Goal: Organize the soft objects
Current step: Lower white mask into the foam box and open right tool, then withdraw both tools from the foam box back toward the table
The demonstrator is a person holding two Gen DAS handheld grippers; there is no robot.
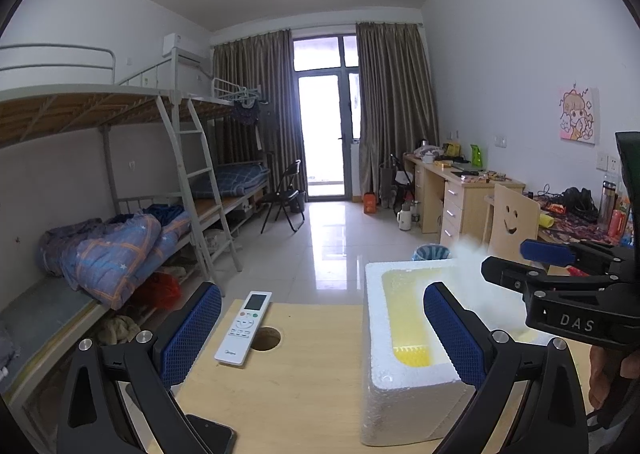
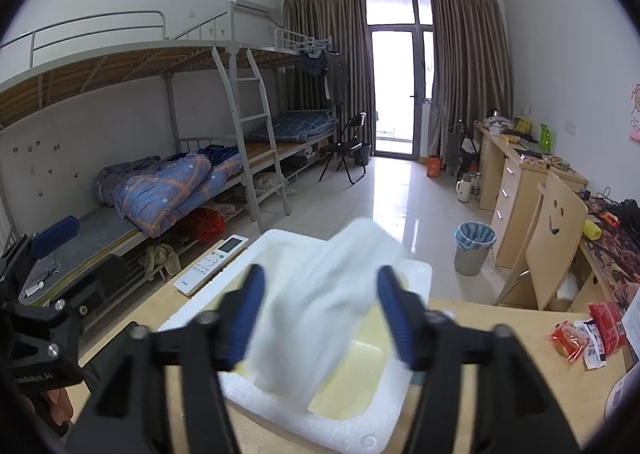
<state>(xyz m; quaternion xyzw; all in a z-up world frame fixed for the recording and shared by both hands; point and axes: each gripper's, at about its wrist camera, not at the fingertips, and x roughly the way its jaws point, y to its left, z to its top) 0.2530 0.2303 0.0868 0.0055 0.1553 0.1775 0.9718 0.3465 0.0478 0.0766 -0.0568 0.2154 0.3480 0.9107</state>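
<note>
A white foam box point(image 1: 400, 386) point(image 2: 340, 426) stands on the wooden table with yellow soft pieces point(image 2: 352, 386) point(image 1: 412, 356) lying inside. A white cloth point(image 2: 320, 294), blurred, hangs over the box between the fingers of my right gripper point(image 2: 320, 272). The pads stand apart from it on both sides, so the gripper is open. In the left wrist view the right gripper point(image 1: 508, 260) reaches in from the right above the box, with the cloth a white blur point(image 1: 476, 266) at its tips. My left gripper point(image 1: 322, 294) is open and holds nothing, to the left of the box.
A white remote control point(image 1: 244, 328) lies beside a round hole point(image 1: 266, 338) in the table, and a dark phone point(image 1: 212, 436) at the near edge. Red snack wrappers point(image 2: 588, 334) lie right of the box. A smiley-face chair point(image 2: 556, 242), bin point(image 2: 474, 248) and bunk beds stand beyond.
</note>
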